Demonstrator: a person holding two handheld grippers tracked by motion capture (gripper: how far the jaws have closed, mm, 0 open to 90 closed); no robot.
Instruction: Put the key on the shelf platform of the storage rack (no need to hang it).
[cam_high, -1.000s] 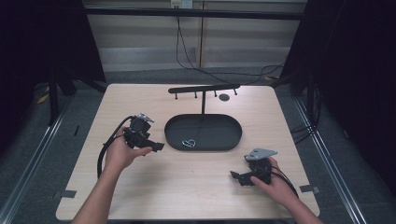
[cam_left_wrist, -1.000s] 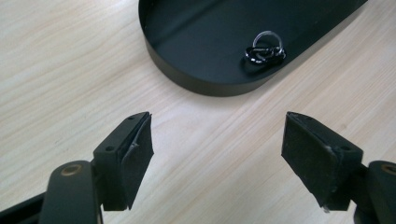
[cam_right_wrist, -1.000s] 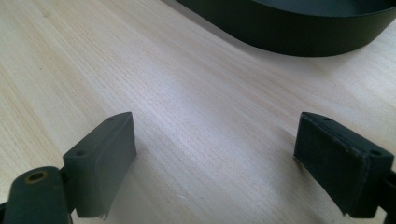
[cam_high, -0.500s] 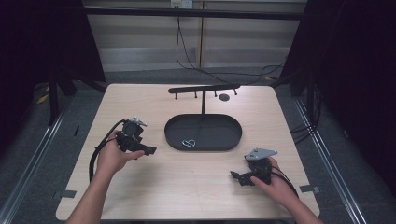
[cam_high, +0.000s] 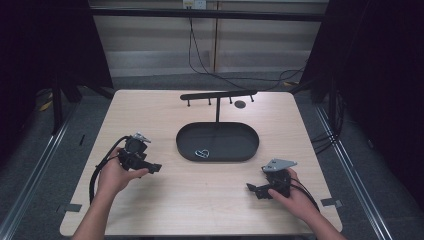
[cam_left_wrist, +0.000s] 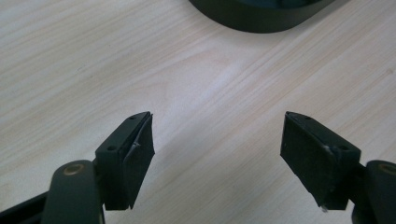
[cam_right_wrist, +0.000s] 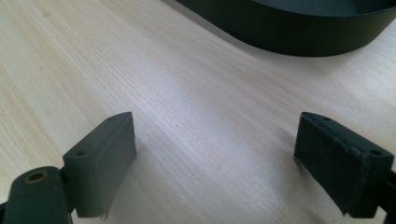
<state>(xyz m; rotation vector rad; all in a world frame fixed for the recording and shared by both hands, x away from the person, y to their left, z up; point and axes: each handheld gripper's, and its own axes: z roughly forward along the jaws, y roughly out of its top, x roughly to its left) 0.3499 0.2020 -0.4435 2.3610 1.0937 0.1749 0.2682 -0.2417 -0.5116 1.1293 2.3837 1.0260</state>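
A black oval tray sits mid-table with a small silver heart-shaped trinket lying in its front left part. A thin post rises from the tray's back and carries a black crossbar with small pegs. My left gripper is held over the table left of the tray, open, nothing between its jaws. My right gripper rests low near the front right, open and empty, its jaws pointing left. The tray's wall shows at the top of both gripper views.
The light wooden table has bare room in front of the tray and between the hands. A small dark round disc lies at the back right near the crossbar. Cables hang behind the table; dark frame posts stand at both sides.
My left gripper has drawn back from beside the tray's left end, moving left and toward the person, and slightly lower. The right gripper has stayed where it was.
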